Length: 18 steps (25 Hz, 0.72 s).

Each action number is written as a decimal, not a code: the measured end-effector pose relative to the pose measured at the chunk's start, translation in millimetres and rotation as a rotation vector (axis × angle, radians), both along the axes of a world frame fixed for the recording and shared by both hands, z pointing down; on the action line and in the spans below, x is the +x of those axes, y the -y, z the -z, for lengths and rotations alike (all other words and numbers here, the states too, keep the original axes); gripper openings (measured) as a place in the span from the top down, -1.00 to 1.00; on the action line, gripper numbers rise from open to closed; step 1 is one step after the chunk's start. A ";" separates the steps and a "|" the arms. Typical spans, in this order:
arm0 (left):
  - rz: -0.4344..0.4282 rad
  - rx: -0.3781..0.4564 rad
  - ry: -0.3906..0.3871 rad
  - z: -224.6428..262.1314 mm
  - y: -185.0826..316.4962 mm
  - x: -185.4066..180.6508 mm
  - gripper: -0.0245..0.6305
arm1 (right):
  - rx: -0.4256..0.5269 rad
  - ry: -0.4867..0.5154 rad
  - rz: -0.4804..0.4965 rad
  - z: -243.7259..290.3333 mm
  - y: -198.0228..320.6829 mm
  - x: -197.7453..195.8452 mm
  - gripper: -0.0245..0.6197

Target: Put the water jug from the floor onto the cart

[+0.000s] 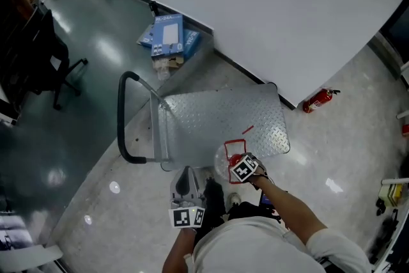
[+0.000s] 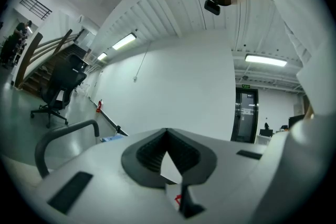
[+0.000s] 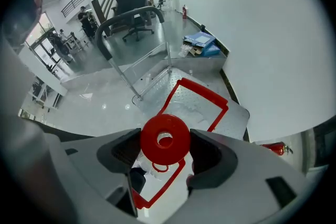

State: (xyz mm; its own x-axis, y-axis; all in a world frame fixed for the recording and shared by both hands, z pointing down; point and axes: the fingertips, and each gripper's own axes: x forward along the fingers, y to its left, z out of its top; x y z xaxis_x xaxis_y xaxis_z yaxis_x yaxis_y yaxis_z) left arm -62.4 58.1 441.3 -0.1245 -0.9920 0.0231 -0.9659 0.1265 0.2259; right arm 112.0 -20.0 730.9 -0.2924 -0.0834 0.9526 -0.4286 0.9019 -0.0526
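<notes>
The left claw is pinched together, holding nothing, near the cart's front edge. At that edge, the right claw squeezes the water jug by its cap (a red one).

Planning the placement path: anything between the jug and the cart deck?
Nothing visible. The right hand-held gripper clamps the red cap of the clear plastic water jug; the silver diamond-plate cart deck ahead carries nothing.

No legible text anywhere, print on the blue boxes too small, green sign above the door blurred
</notes>
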 end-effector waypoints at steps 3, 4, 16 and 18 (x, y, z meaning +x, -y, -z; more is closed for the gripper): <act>-0.045 0.012 -0.011 4.5 33.7 -17.7 0.92 | 0.006 -0.002 -0.033 5.1 27.1 -12.1 0.01; -0.063 0.018 -0.011 5.8 45.2 -22.8 0.92 | 0.008 0.000 -0.045 6.4 36.7 -16.9 0.01; -0.098 -0.010 -0.023 -5.6 116.0 -77.8 0.92 | 0.024 0.034 -0.058 -5.4 138.7 -103.4 0.01; -0.080 -0.026 -0.028 -12.0 122.9 -83.8 0.92 | 0.016 0.029 -0.055 -16.4 151.1 -114.0 0.01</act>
